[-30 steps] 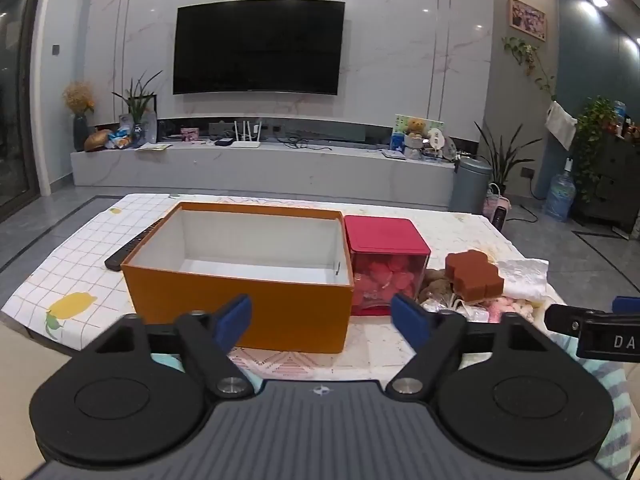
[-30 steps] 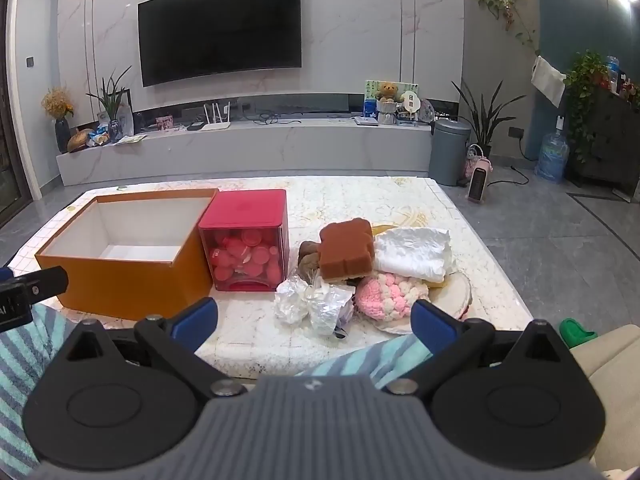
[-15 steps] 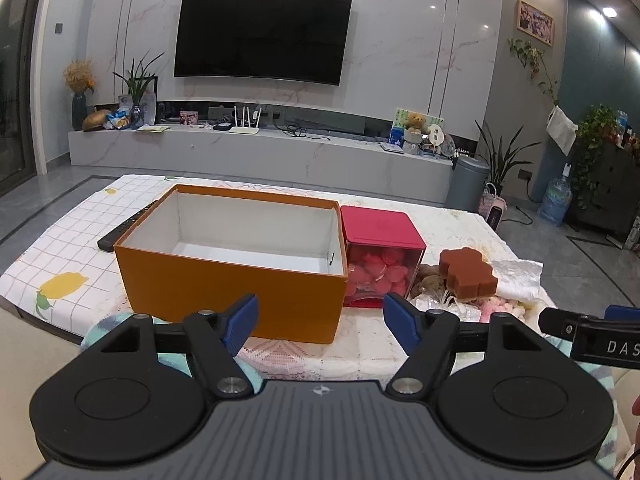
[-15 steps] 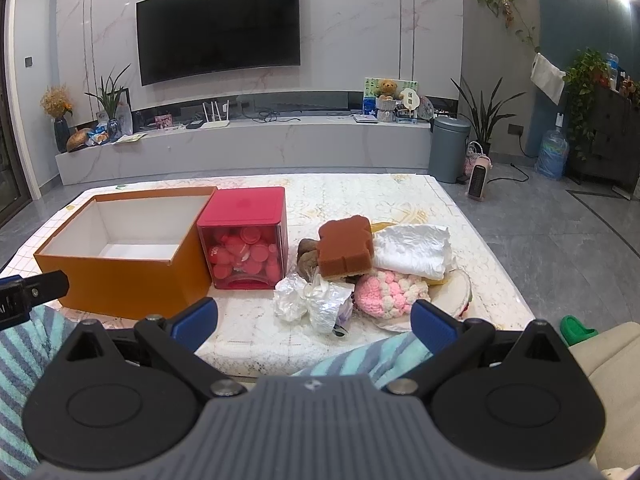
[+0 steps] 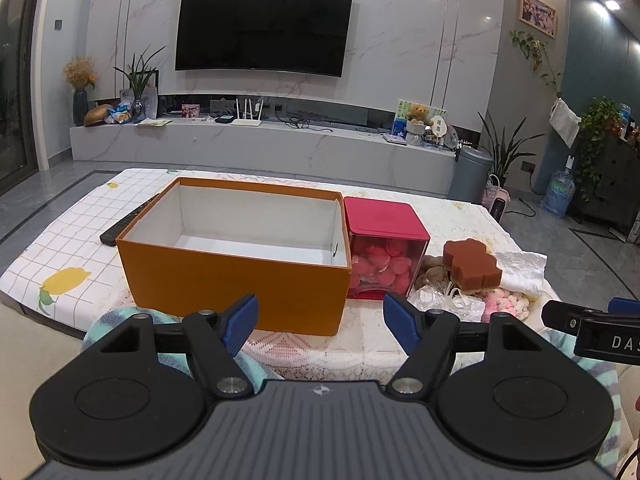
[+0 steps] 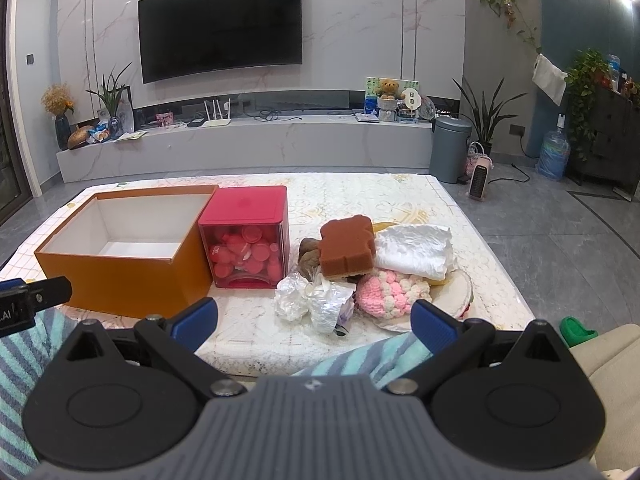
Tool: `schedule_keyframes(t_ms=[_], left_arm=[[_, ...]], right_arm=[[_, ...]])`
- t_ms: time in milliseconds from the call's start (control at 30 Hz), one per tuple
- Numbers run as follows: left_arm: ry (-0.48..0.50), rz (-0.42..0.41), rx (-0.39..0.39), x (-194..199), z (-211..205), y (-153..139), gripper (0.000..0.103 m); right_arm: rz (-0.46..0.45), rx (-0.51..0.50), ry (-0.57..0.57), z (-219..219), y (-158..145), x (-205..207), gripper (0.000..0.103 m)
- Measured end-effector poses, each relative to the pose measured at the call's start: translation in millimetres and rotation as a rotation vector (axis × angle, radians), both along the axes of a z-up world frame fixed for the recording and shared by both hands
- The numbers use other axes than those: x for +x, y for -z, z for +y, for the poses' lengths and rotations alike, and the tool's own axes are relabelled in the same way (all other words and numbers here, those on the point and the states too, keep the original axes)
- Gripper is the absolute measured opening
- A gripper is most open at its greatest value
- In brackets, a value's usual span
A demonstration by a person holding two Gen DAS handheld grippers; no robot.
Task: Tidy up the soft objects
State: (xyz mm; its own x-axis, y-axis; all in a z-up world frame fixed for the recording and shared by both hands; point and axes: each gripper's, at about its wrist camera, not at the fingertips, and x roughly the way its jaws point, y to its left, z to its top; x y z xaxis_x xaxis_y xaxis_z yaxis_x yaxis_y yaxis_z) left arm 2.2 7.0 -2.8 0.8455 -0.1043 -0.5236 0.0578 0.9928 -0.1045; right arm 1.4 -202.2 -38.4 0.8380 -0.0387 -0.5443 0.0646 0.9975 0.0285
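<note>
Left claw spread wide, nothing between its blue pads, held short of the surface near edge. Directly ahead: orange box, open top, white inside, long axis running left-right across the view. Red-lidded clear container touches the box's right side. Right claw also wide apart, holding nothing, over striped teal cloth. Just beyond it, the soft pile: crinkled plastic wrap nearest, pink knitted piece to its right on a plate, brown sponge on top, tilted, white folded cloth beside it.
</note>
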Motion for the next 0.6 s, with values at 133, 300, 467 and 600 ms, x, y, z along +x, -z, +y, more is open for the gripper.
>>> schedule_keyframes(t_ms=[133, 300, 467, 600], left_arm=[[0.002, 0.004, 0.001, 0.7, -0.4, 0.8, 0.084], [0.002, 0.007, 0.002, 0.6, -0.3, 1.5, 0.084], [0.003, 0.009, 0.002, 0.7, -0.6, 1.8, 0.084], [0.005, 0.014, 0.002, -0.2, -0.2, 3.3, 0.084]], right_arm=[[-0.001, 0.0, 0.001, 0.1, -0.1, 0.1, 0.101], [0.002, 0.001, 0.0, 1.0, 0.2, 1.3, 0.101], [0.003, 0.0, -0.002, 1.1, 0.6, 1.6, 0.101], [0.005, -0.002, -0.006, 3.1, 1.6, 2.4, 0.101]])
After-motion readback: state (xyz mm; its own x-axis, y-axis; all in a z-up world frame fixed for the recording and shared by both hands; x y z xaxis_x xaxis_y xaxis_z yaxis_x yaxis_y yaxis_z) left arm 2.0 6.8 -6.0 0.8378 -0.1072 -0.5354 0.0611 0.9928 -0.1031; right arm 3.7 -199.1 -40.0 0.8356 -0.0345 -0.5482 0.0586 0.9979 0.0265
